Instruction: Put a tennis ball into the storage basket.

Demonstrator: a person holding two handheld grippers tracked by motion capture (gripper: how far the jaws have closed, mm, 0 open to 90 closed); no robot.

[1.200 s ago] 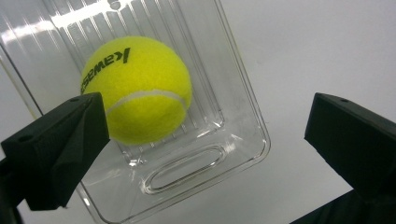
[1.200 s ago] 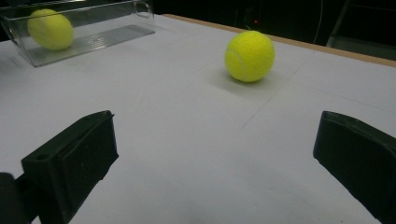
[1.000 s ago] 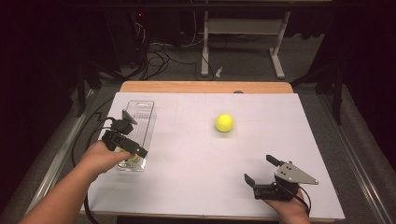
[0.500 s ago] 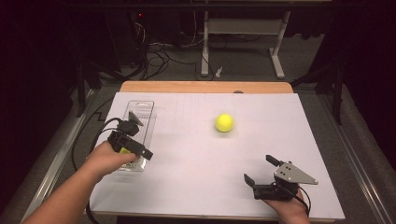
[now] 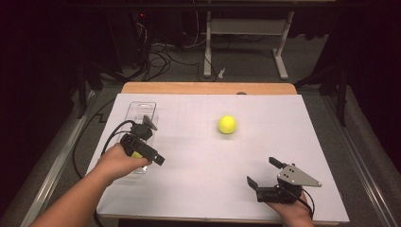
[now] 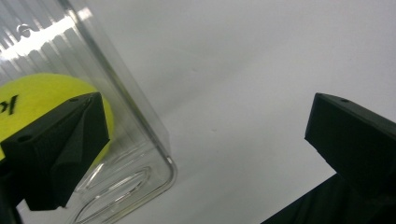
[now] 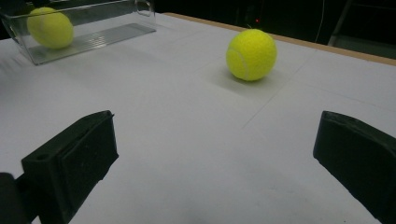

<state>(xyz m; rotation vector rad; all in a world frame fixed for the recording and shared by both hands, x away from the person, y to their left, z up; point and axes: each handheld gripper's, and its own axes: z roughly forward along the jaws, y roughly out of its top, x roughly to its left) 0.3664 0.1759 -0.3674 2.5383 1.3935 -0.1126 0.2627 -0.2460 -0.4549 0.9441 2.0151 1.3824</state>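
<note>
**High view: both hand-held grippers released, one ball in tray, one loose**

High view, left of frame: the left hand-held gripper (image 5: 150, 140) sits above the near end of a clear tray (image 5: 136, 113), jaws spread and gripping nothing. A yellow ball (image 5: 136, 155) shows just beneath it, inside the tray.

Left gripper view: the ball (image 6: 32, 100) lies at the left edge of the frame behind the tray wall (image 6: 140, 140). One jaw overlaps the ball in the picture; the other stands well apart at the right, over bare white tabletop (image 6: 243, 70).

High view, lower right: the right hand-held gripper (image 5: 264, 172) rests low at the tabletop's near edge, jaws wide apart and empty.

A second ball (image 5: 227, 124) lies loose near the centre of the frame, well apart from both grippers. In the right gripper view this second ball (image 7: 251, 54) sits in the upper middle, with the tray (image 7: 93, 42) and its ball (image 7: 49, 28) at upper left.
</note>
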